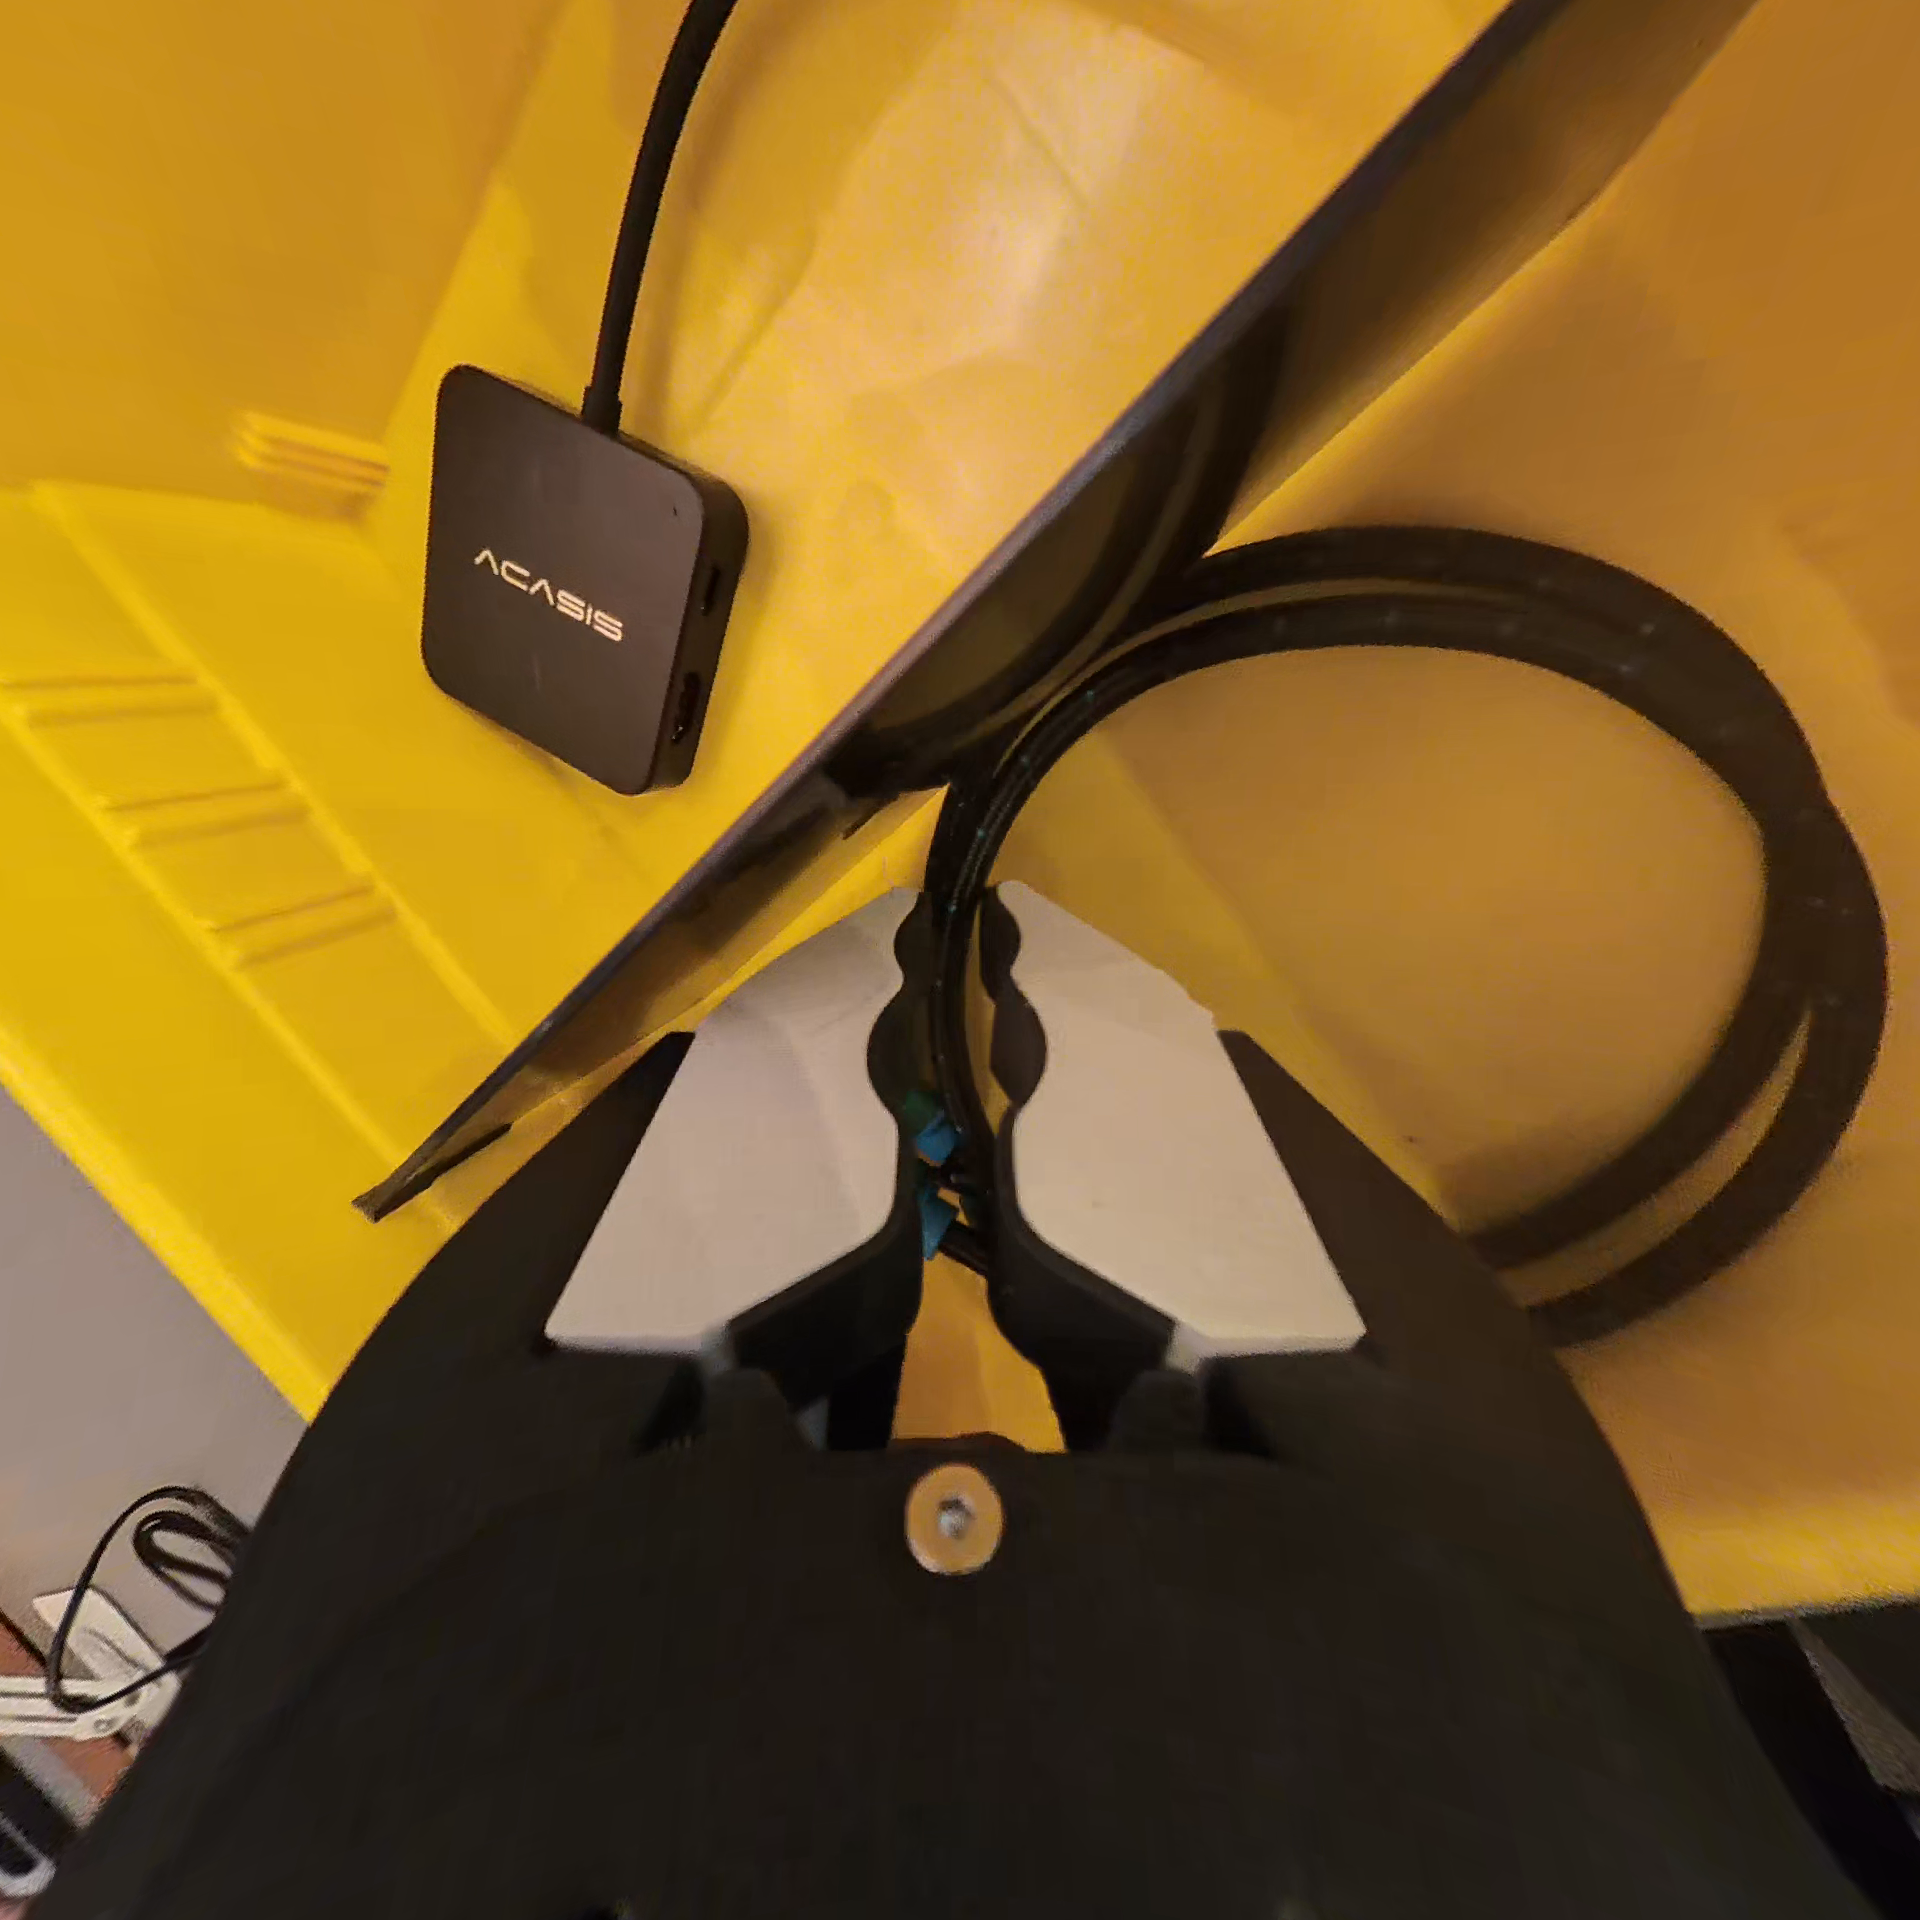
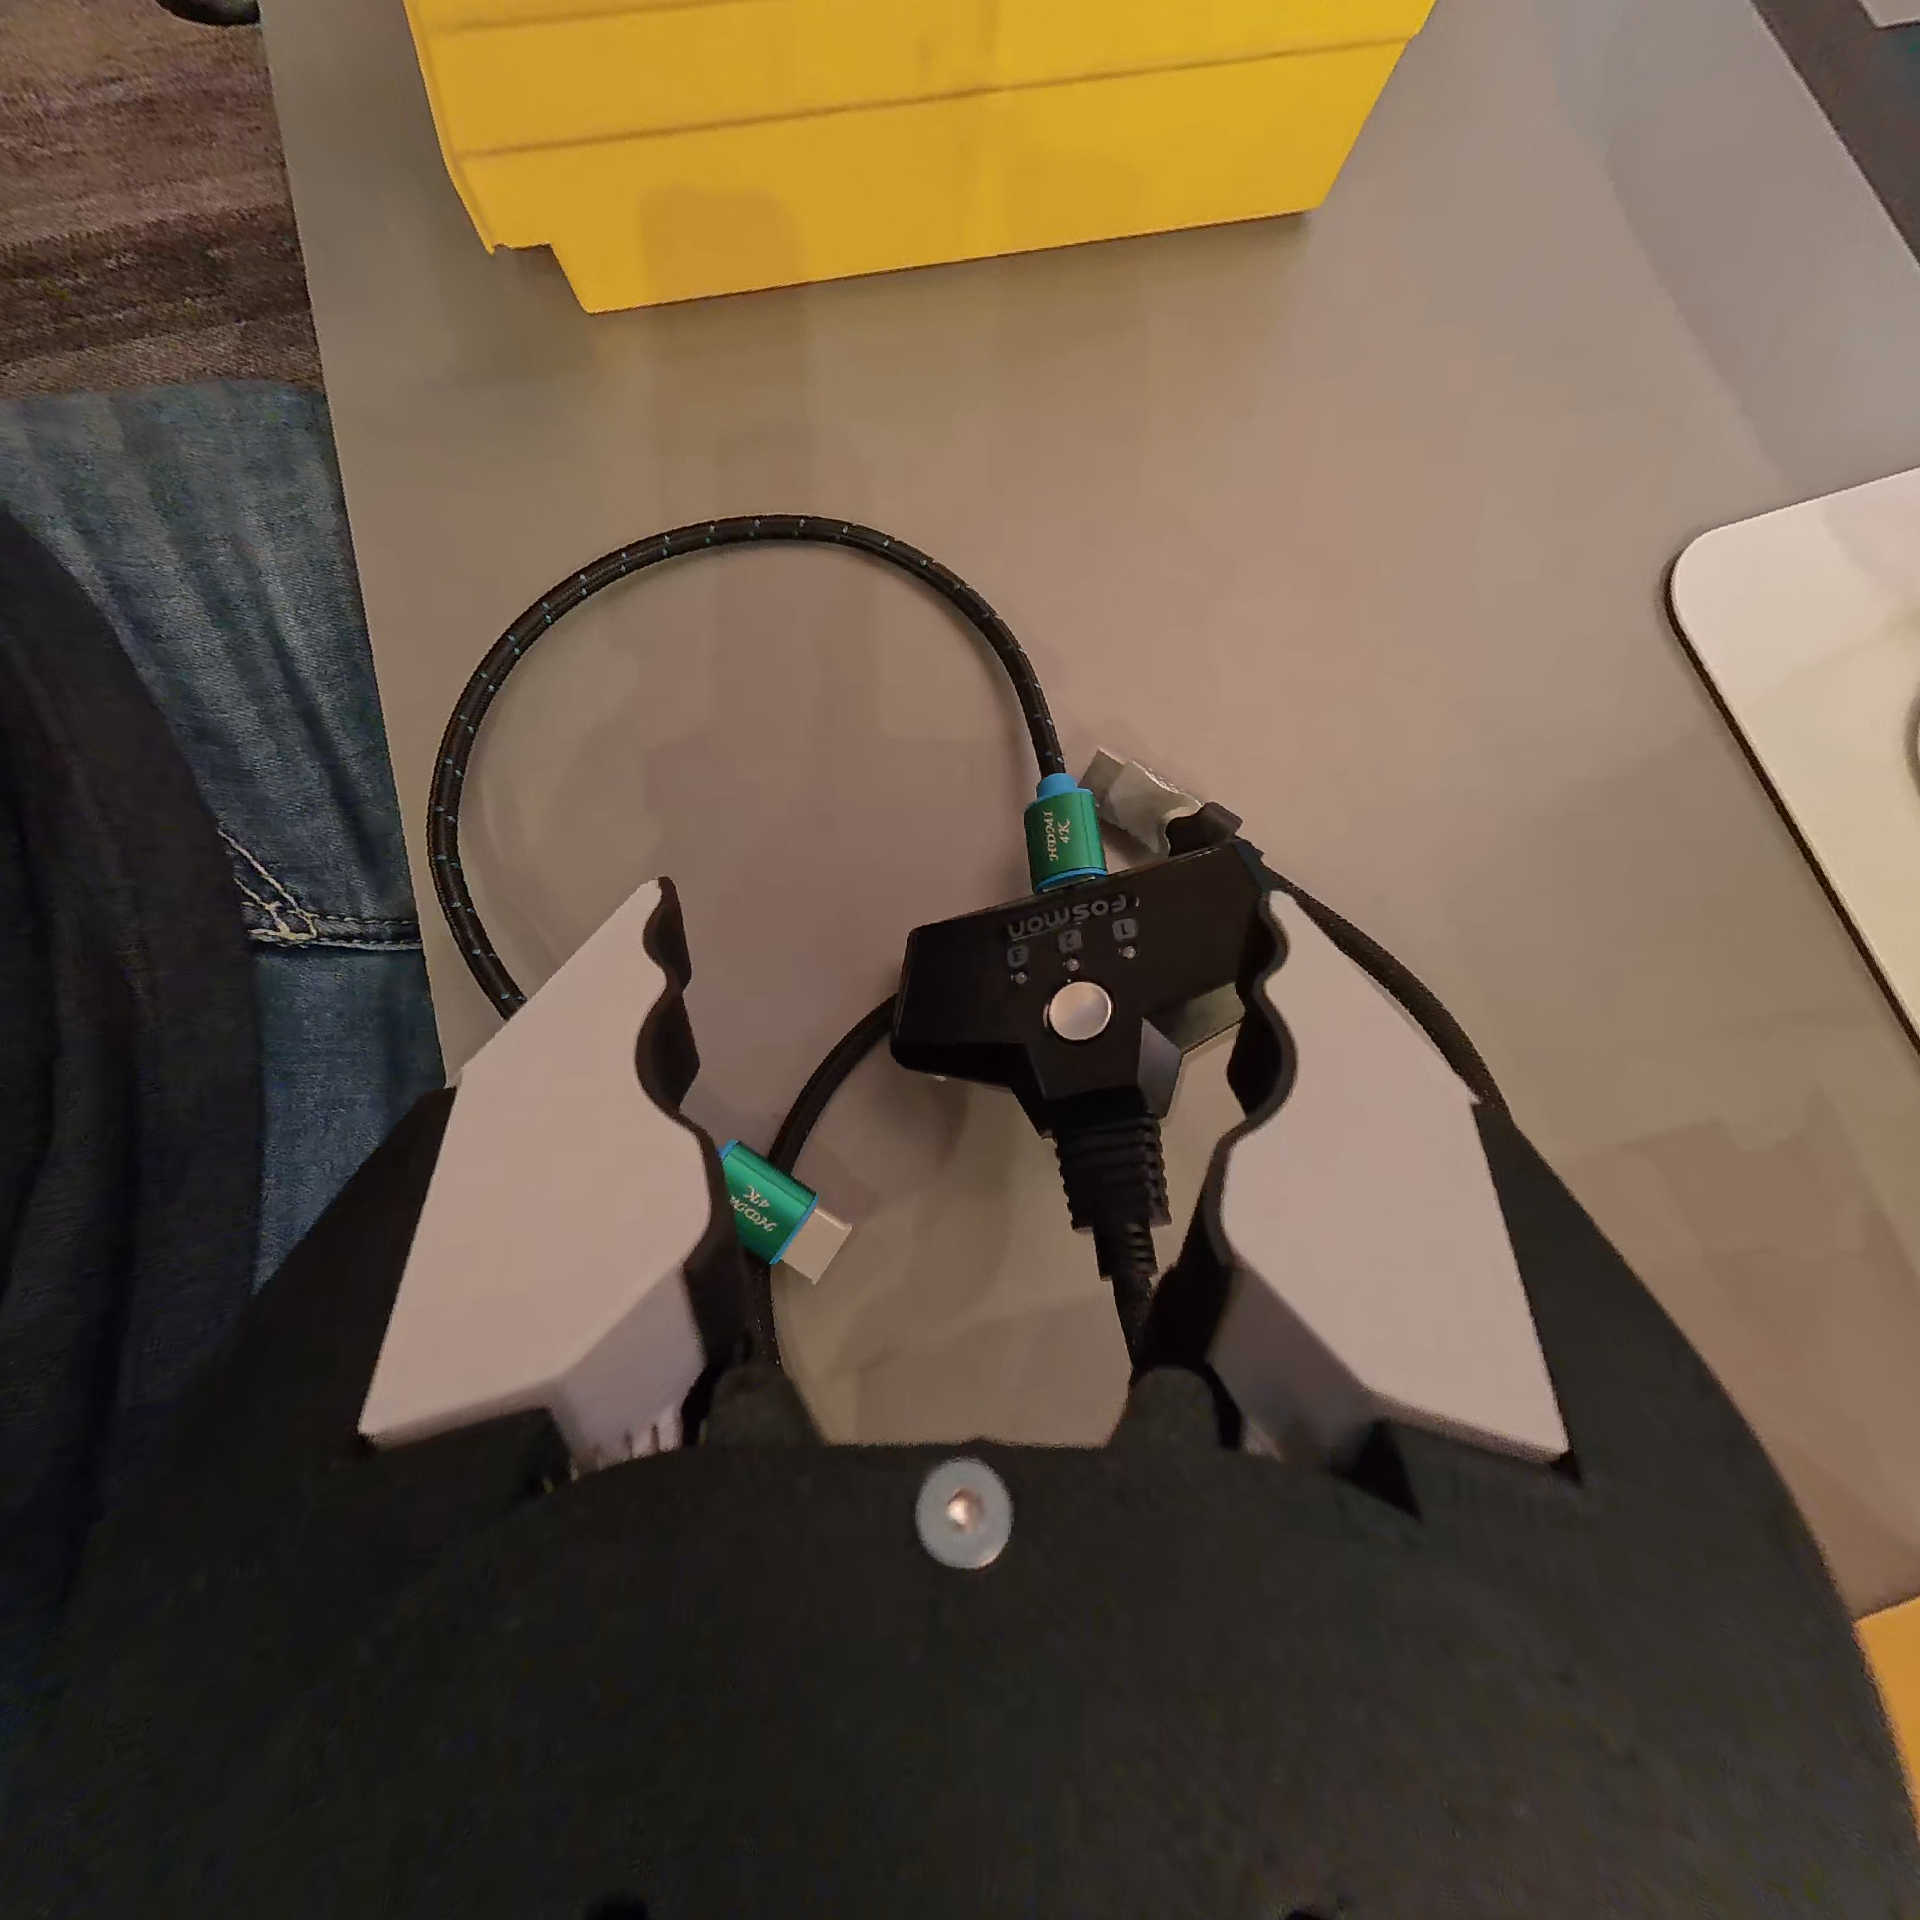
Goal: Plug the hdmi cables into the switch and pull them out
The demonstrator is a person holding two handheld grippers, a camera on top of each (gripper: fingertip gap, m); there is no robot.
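Mid-task: one hdmi cable seated in the switch, another being fetched from the yellow bin.

Left hand-held gripper [image 1: 954,997] pinched narrow on a coiled black cable bundle [image 1: 1704,935] inside the yellow bin [image 1: 1455,416], hard against a dark divider [image 1: 1039,623]; a square black adapter [image 1: 571,582] beyond it. Right hand-held gripper [image 2: 966,1039] spread wide over the switch [image 2: 1070,987] on the grey table [image 2: 1247,520], right fingertip seemingly touching the switch's edge, contact hard to judge. One green plug [image 2: 1062,836] in a port, another green plug [image 2: 774,1210] loose near the left finger. Next, likely: lift the bundle clear of divider and bin wall, brace the switch. Open room ahead; table edge close on the left, a white pad [image 2: 1818,727] right.
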